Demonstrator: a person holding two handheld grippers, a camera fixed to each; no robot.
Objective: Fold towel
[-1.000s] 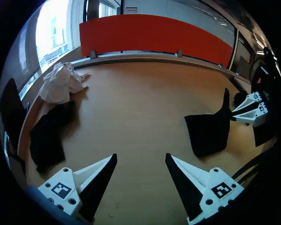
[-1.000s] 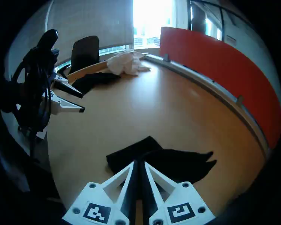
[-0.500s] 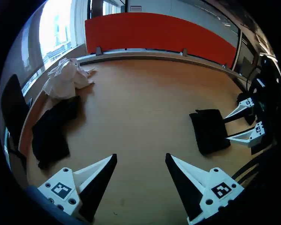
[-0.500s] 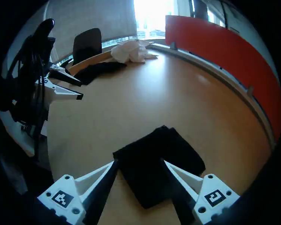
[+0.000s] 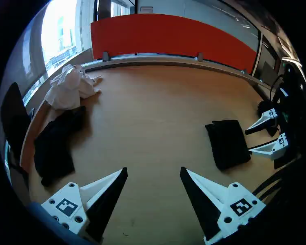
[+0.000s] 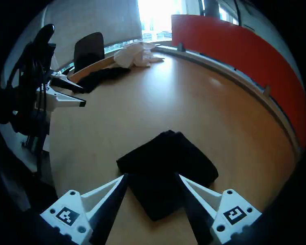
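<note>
A black towel lies folded into a flat rectangle on the wooden table; in the left gripper view the same towel rests at the right. My right gripper stands open just above its near edge, its fingers either side and nothing held; from the other side that gripper appears right beside the towel. My left gripper is open over bare table, far from the towel; the right gripper view shows it at the left, held by a person in dark clothing.
A dark cloth and a crumpled white cloth lie at the table's far left end. A red partition runs along the back edge. A black chair stands beyond the table. Cables hang near the left gripper.
The right gripper, shut on the lifted towel a second ago, has opened and the towel now lies flat and folded. Since half a second ago it has drawn back slightly.
</note>
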